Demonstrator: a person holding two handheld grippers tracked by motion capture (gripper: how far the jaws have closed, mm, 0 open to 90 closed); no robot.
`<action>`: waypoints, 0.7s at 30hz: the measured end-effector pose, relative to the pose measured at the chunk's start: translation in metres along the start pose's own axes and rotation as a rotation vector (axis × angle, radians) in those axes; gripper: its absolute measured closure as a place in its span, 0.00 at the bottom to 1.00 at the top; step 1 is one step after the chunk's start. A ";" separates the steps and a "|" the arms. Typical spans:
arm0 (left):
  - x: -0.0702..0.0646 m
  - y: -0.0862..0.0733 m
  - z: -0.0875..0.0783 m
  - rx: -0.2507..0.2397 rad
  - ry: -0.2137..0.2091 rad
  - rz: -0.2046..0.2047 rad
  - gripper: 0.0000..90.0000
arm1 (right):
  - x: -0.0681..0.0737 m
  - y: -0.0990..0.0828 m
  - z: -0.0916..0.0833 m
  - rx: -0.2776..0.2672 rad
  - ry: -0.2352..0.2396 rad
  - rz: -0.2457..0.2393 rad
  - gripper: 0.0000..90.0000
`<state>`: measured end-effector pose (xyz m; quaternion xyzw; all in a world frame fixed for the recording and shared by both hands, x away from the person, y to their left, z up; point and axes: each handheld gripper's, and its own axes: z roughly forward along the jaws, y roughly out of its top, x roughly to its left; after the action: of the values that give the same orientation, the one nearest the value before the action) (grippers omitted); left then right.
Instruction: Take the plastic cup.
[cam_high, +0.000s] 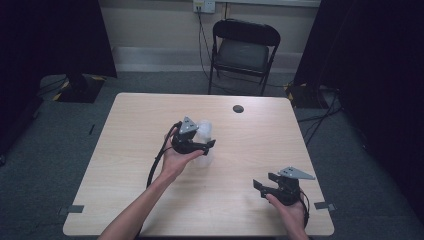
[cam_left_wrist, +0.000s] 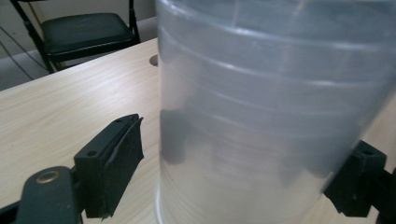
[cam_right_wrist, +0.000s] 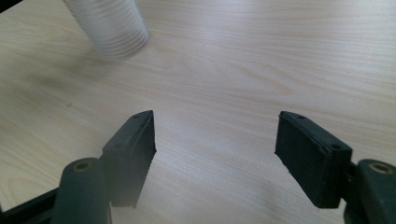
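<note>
A translucent ribbed plastic cup (cam_high: 206, 131) stands upright on the light wooden table (cam_high: 135, 125), a little beyond its middle. My left gripper (cam_high: 205, 141) reaches around it from the left. In the left gripper view the cup (cam_left_wrist: 271, 116) stands between the spread jaws of my left gripper (cam_left_wrist: 245, 154); the left jaw is clear of its wall and the right jaw is at its edge. My right gripper (cam_high: 264, 181) hovers open near the front right of the table. In the right gripper view my right gripper (cam_right_wrist: 215, 135) holds nothing, with the cup (cam_right_wrist: 112, 28) farther off at the top left.
A round dark cap (cam_high: 238, 108) is set into the tabletop at the far side. A black folding chair (cam_high: 242, 50) stands beyond the table. Black curtains hang at both sides. Cables run over the floor at the right.
</note>
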<state>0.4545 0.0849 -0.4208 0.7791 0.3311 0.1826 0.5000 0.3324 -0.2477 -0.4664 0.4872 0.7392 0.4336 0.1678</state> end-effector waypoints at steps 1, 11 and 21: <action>0.000 0.000 0.000 -0.003 -0.002 -0.007 0.18 | 0.000 0.000 0.000 0.000 0.000 0.000 0.32; -0.001 0.001 -0.001 0.001 0.002 0.018 0.25 | 0.000 0.000 0.000 0.001 0.001 0.004 0.32; -0.004 0.003 -0.004 -0.022 0.007 0.021 0.34 | 0.000 0.000 0.000 -0.001 0.002 0.002 0.32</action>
<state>0.4501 0.0841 -0.4156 0.7765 0.3224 0.1941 0.5055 0.3323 -0.2480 -0.4664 0.4876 0.7387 0.4345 0.1667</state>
